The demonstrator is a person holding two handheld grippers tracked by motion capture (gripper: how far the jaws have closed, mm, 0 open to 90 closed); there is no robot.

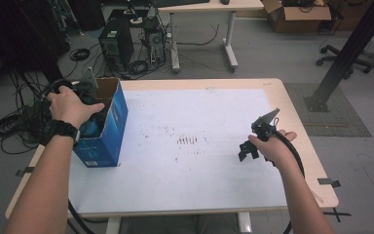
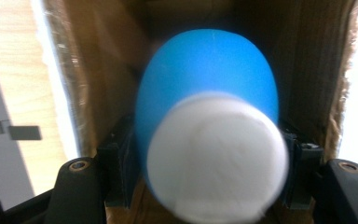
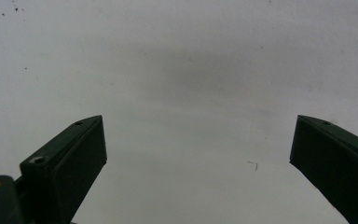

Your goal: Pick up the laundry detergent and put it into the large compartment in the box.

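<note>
Blue and rounded with a white cap facing the camera, a bottle (image 2: 208,107) sits clamped between the left gripper (image 2: 208,172)'s jaws inside an open blue cardboard box (image 1: 108,127) at the table's left edge, while the right gripper (image 3: 198,154) hangs spread wide and empty over the white table (image 1: 195,161). To move the bottle cleanly, keep the squeeze firm and travel straight along the brown inner walls so the flaps don't snag. Blur softens the cap, and the box's floor stays hidden.

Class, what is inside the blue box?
A blue bottle with a white cap, clamped by the left gripper. The box walls hide anything deeper.
</note>
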